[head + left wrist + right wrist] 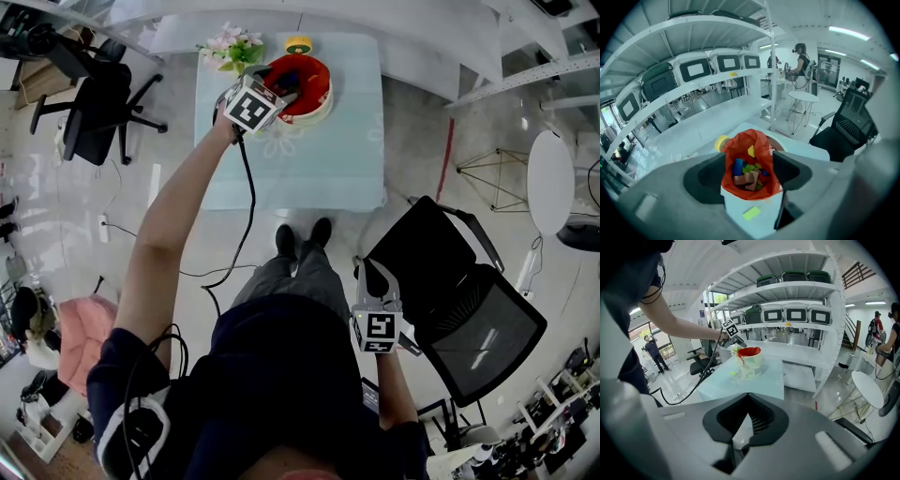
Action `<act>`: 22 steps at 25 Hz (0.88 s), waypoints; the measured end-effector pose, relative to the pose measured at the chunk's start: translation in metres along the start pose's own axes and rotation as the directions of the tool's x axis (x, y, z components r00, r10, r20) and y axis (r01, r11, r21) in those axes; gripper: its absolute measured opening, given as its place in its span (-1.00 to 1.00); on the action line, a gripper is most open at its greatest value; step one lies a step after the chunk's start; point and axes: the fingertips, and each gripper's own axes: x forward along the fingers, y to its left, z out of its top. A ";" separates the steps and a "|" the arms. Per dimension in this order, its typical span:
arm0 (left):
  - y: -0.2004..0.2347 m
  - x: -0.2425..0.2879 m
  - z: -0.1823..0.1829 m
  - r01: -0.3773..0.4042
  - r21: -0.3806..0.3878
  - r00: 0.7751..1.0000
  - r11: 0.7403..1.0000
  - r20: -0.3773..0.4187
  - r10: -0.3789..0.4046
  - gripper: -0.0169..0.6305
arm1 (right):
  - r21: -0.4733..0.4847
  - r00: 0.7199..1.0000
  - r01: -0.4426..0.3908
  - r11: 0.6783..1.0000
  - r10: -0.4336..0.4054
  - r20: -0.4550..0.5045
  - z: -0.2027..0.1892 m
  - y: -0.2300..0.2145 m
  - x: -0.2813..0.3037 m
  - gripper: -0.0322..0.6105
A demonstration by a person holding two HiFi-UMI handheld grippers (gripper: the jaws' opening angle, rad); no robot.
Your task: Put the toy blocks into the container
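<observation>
A white container lined with a red bag point(314, 94) stands at the far side of the pale blue table point(319, 173). In the left gripper view several coloured blocks point(747, 173) lie inside the red bag point(754, 140). One green block point(751, 213) lies on the table in front of it. My left gripper point(287, 84) hovers just over the container's near rim, open point(750, 166), with nothing between its fingers point(710, 176). My right gripper point(374, 270) hangs low at my side, far from the table, shut and empty point(747, 397). From there the container point(751, 359) shows in the distance.
A flower bunch point(232, 49) and a small yellow-green round item point(298, 44) sit at the table's far edge. A black office chair point(459, 309) stands close to my right gripper, another point(98, 108) left of the table. A cable point(246, 216) trails from the left gripper to the floor.
</observation>
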 end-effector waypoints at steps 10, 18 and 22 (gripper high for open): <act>-0.012 -0.063 -0.002 -0.068 0.045 0.984 0.997 0.170 0.060 0.14 | -0.025 1.000 -0.017 1.000 0.017 0.002 0.004 0.009 0.004 -0.90; -0.019 -0.080 -0.056 -0.142 0.124 0.973 0.982 0.198 0.115 0.17 | -0.046 0.999 -0.037 0.998 0.035 -0.038 0.000 0.015 0.005 -0.90; -0.018 -0.063 -0.094 -0.130 0.177 0.984 0.976 0.143 0.106 0.17 | -0.055 0.998 -0.051 0.997 0.048 -0.043 -0.001 0.019 0.008 -0.90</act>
